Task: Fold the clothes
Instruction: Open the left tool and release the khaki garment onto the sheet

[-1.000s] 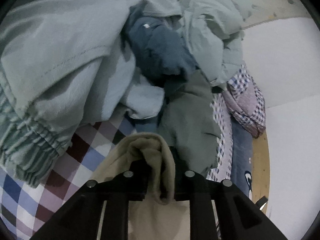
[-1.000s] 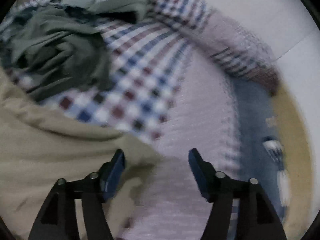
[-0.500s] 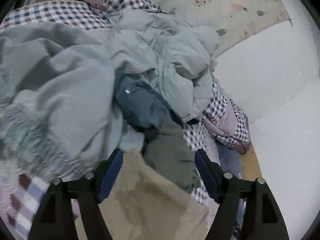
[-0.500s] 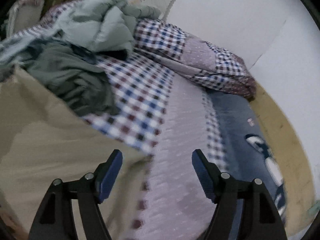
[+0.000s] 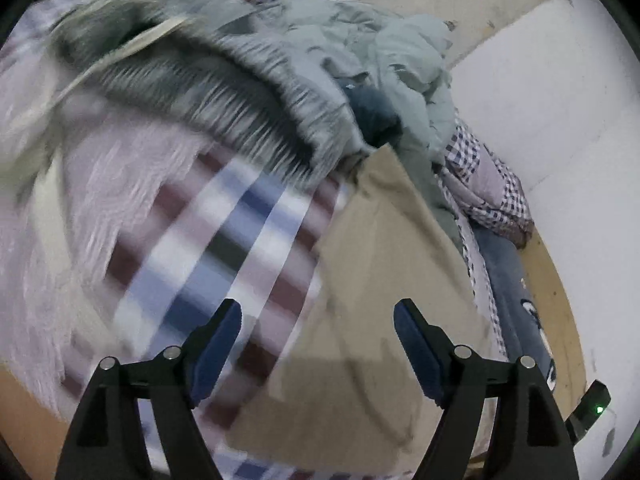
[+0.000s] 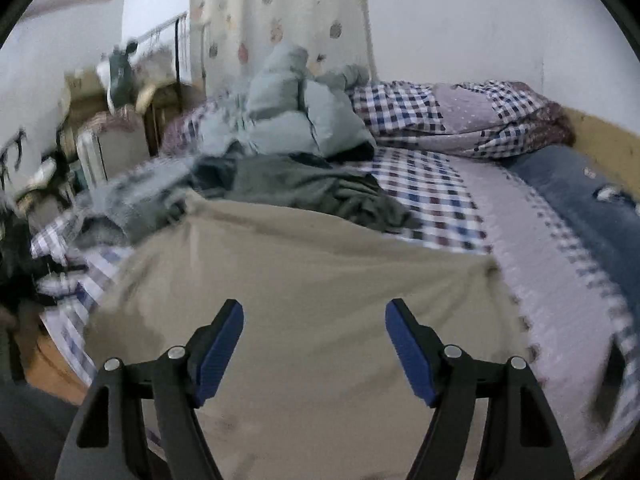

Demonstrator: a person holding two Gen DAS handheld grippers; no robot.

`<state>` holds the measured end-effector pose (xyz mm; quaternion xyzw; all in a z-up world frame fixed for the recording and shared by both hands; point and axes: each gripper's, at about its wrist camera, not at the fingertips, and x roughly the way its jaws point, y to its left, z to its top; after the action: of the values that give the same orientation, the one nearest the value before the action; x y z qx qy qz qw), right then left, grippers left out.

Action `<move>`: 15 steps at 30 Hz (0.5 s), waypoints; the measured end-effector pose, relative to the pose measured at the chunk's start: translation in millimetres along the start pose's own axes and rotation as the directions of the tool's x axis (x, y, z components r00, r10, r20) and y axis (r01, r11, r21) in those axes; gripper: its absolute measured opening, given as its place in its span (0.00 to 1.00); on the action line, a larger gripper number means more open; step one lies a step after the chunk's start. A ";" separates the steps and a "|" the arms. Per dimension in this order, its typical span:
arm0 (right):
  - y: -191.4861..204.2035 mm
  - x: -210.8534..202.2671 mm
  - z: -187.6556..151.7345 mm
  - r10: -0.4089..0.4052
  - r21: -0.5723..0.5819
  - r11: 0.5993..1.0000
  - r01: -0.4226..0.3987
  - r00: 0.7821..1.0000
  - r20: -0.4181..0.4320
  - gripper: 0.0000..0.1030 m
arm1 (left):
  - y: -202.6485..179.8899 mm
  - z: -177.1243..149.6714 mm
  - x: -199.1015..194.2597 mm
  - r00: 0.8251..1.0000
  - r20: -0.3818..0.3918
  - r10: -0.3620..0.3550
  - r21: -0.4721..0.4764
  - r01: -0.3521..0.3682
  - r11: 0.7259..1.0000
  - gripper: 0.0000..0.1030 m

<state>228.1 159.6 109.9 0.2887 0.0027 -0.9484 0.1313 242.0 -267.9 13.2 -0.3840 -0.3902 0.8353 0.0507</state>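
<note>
Both the left gripper (image 5: 317, 344) and right gripper (image 6: 314, 342) hang spread and empty above the flat khaki cloth garment (image 6: 304, 280) at lower centre, spread on the checked bedsheet (image 6: 432, 192).

Left tool (image 5: 317, 322) let go of the khaki garment (image 5: 384, 288), now lying flat.

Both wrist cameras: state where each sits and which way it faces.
Left wrist: on the open left gripper, angled down at the checked bedspread and the beige garment.
Right wrist: on the open right gripper, facing across the bed to the curtain.
Shared: beige garment, pale green jacket.
</note>
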 end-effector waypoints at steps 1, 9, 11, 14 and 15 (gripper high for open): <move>4.3 0.8 -3.8 0.018 0.020 1.000 -0.018 1.000 0.005 0.77 | 6.0 -7.9 -2.0 1.000 -0.005 -0.009 -0.029 0.009 1.000 0.80; 38.7 24.4 -16.2 0.107 0.025 0.994 -0.106 0.994 -0.025 0.77 | 32.8 -46.6 -20.6 0.998 0.019 -0.055 -0.142 0.057 0.988 0.80; 45.1 27.6 -16.2 0.134 0.040 0.990 -0.133 0.991 -0.018 0.77 | 38.6 -53.4 -19.9 0.998 0.009 -0.061 -0.145 0.062 0.988 0.80; 53.3 31.0 -18.6 0.169 0.062 0.984 -0.167 0.985 -0.021 0.77 | 46.6 -61.8 -18.7 0.997 0.009 -0.080 -0.168 0.080 0.983 0.80; 54.8 32.3 -19.1 0.182 0.075 0.981 -0.180 0.983 -0.023 0.77 | 49.5 -64.2 -17.7 0.996 0.012 -0.087 -0.186 0.088 0.979 0.80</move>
<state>226.4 100.2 80.2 0.3064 -0.0560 -0.9276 0.2063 308.8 -269.5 -36.1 -0.3679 -0.4832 0.7928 0.0507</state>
